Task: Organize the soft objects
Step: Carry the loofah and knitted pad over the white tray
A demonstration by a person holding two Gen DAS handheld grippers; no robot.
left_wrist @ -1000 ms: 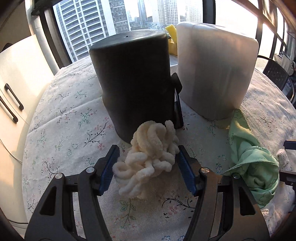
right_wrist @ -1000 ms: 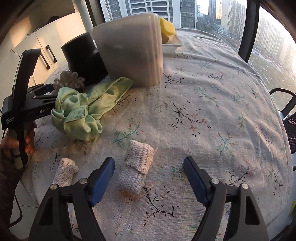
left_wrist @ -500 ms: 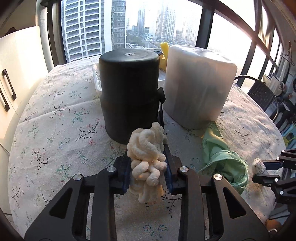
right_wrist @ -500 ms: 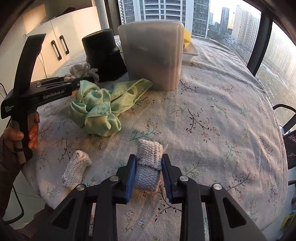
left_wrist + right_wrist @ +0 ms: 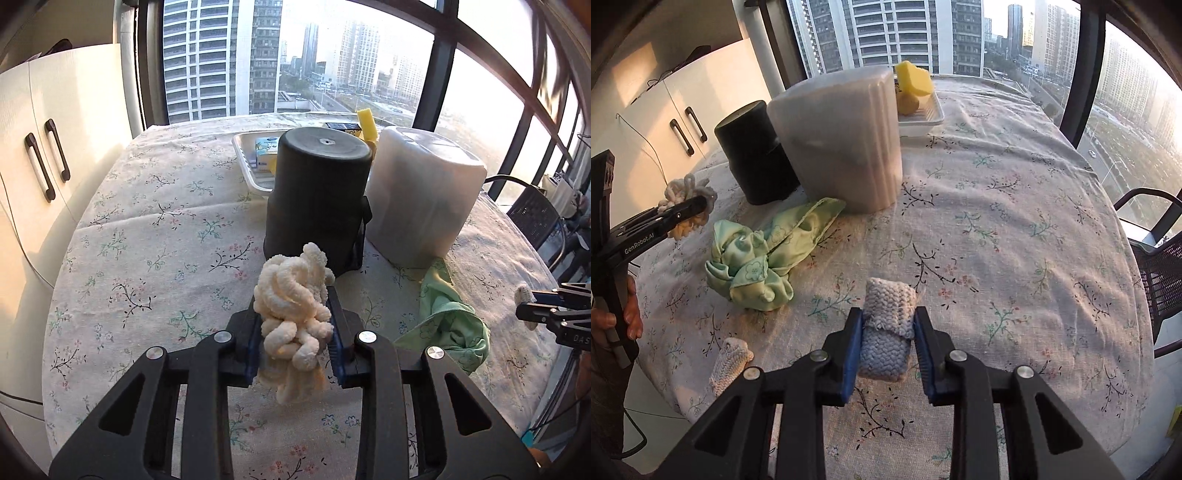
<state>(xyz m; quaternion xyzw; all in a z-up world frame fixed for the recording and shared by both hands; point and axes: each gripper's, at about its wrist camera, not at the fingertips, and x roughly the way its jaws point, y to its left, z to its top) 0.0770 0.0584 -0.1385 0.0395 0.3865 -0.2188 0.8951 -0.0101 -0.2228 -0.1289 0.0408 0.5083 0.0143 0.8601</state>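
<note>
My left gripper (image 5: pixel 294 325) is shut on a cream chunky-yarn bundle (image 5: pixel 293 314) and holds it above the floral tablecloth, in front of the upturned black bin (image 5: pixel 317 192). It also shows in the right wrist view (image 5: pixel 687 201). My right gripper (image 5: pixel 888 332) is shut on a grey knitted roll (image 5: pixel 888 328), lifted off the cloth. A second knitted roll (image 5: pixel 730 360) lies near the table's near left edge. A crumpled green cloth (image 5: pixel 764 254) lies in front of the upturned translucent white bin (image 5: pixel 846 140).
A white tray (image 5: pixel 923 114) with yellow sponges (image 5: pixel 912 79) stands behind the bins. White cabinets (image 5: pixel 48 162) are at the left, a black chair (image 5: pixel 1160 266) at the right. The table edge (image 5: pixel 683 410) is close below both grippers.
Both grippers closed on their items, the left on the yarn bundle and the right on the knitted roll, and lifted them up and back from the table.
</note>
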